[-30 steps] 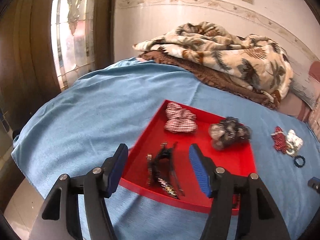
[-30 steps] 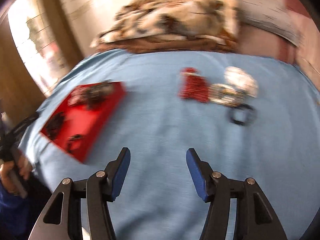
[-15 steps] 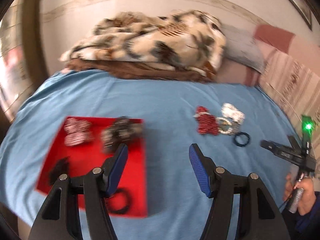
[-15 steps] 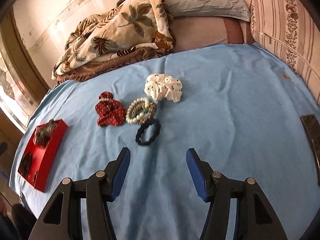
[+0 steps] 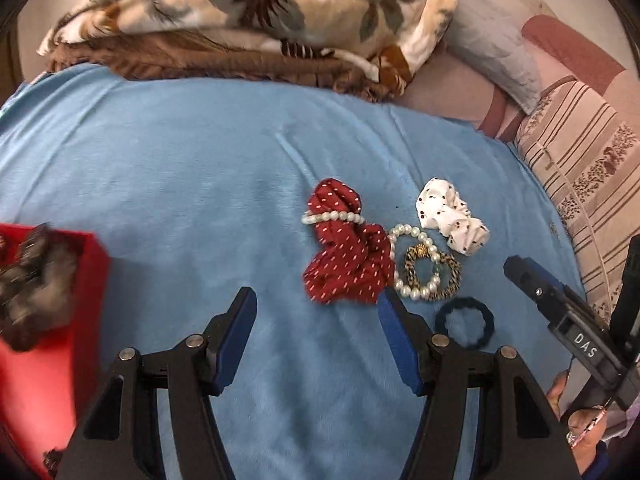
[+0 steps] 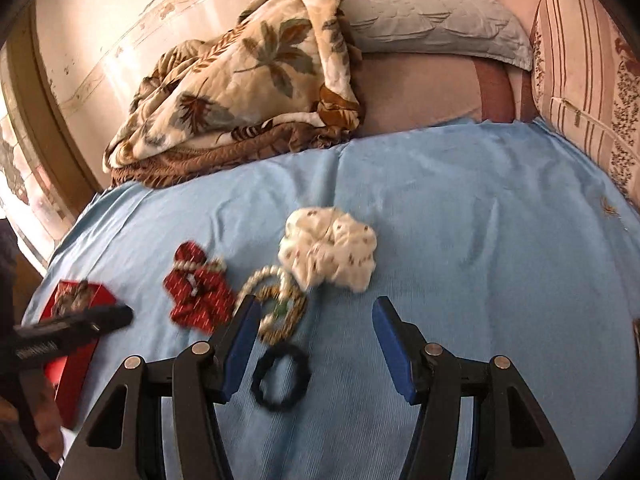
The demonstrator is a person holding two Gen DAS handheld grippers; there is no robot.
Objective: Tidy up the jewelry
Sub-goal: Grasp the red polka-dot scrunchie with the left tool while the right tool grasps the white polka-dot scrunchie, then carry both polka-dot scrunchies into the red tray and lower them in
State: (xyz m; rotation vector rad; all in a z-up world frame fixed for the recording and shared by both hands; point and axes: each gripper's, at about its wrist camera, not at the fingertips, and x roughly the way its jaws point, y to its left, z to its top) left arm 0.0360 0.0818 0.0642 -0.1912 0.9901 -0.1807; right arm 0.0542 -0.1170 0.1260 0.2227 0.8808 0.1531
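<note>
Loose lot on blue bed sheet (image 5: 168,184): red dotted scrunchie (image 5: 346,252), pearl bracelet (image 5: 414,264), white scrunchie (image 6: 328,250), black hair tie (image 6: 281,377); both left hand-held gripper (image 5: 316,340) and right hand-held gripper (image 6: 314,346) wide, empty; best pinch one piece singly, then carry to red tray (image 5: 86,272).
</note>
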